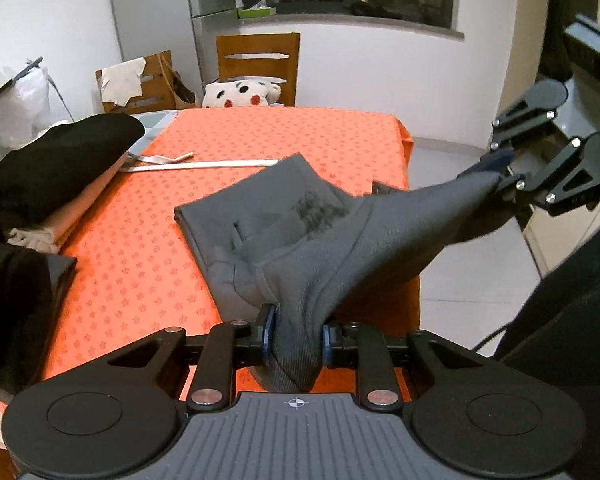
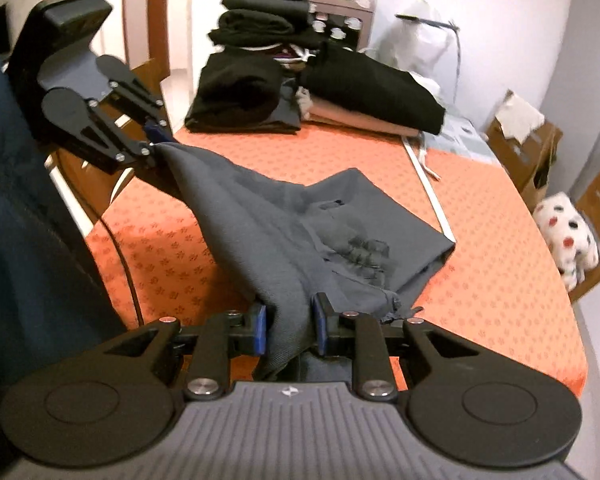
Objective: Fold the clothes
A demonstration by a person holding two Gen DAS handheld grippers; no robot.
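Both grippers [image 1: 298, 334] [image 2: 290, 330] clamped on grey garment [image 1: 260, 232] corners.

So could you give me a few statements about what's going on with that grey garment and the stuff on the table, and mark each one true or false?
1. Both hand-held grippers are clamped on the grey garment. True: the left hand-held gripper and the right hand-held gripper each pinch a bunch of it.
2. The garment hangs wholly in the air. False: its far part lies on the orange tablecloth.
3. A stack of folded black clothes sits at the table's far end in the right wrist view. True.
4. The spotted plush toy lies on the garment. False: it sits on a wooden chair beyond the table.
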